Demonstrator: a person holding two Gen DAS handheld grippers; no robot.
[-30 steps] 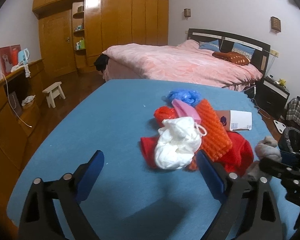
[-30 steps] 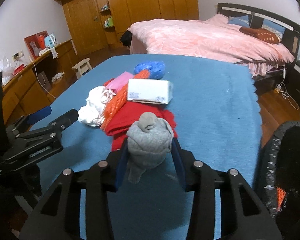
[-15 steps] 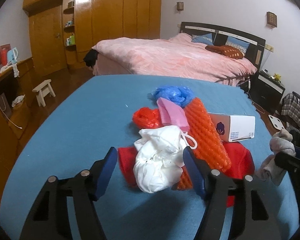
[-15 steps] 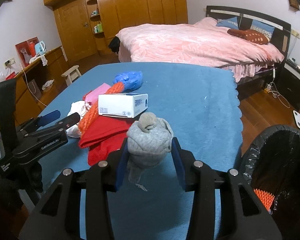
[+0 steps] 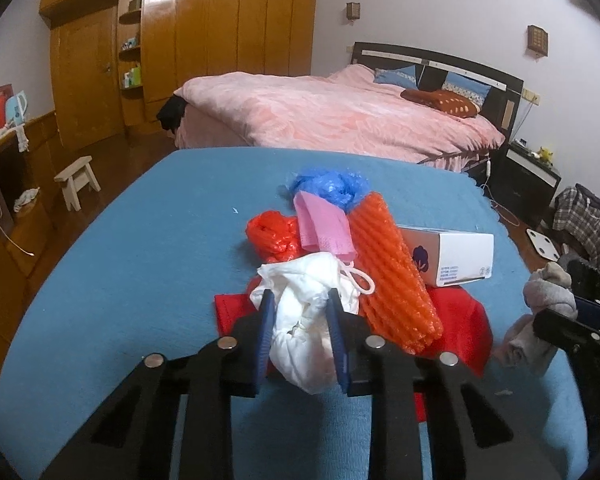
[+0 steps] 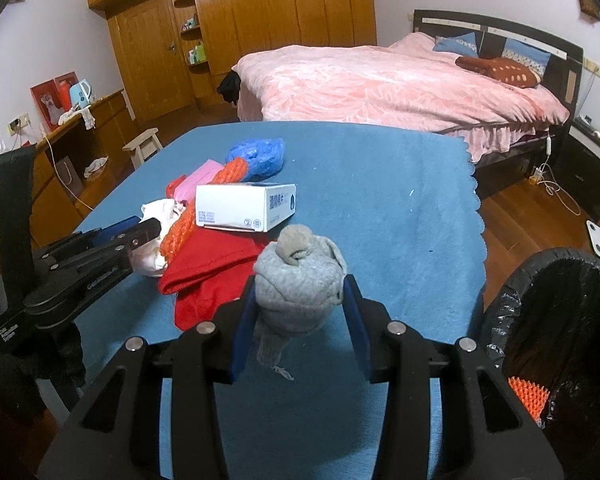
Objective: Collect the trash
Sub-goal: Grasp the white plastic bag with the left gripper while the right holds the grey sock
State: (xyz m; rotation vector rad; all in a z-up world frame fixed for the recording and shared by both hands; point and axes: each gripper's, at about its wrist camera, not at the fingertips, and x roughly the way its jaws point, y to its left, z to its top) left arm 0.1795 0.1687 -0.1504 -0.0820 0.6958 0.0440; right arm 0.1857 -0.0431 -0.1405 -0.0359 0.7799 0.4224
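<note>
My left gripper (image 5: pixel 299 300) is closing on a crumpled white plastic bag (image 5: pixel 300 332), and its blue pads press the bag's sides at the near end of the trash pile. Behind the bag lie a red bag (image 5: pixel 274 232), a pink sheet (image 5: pixel 322 228), a blue bag (image 5: pixel 330 186), an orange mesh roll (image 5: pixel 392 264), a white box (image 5: pixel 448 256) and a red cloth (image 5: pixel 456 316). My right gripper (image 6: pixel 299 286) is shut on a balled grey sock (image 6: pixel 300 276), held above the blue tablecloth (image 6: pixel 380 200).
A bin with a black liner (image 6: pixel 560 320) stands past the table's right edge, with an orange piece (image 6: pixel 528 398) inside. A pink bed (image 6: pixel 380 84) lies beyond the table. A wooden wardrobe, a small stool and a side counter line the left.
My left gripper moved forward over the white bag and its jaws came in from wide apart onto the bag. The right gripper kept its hold on the grey sock.
</note>
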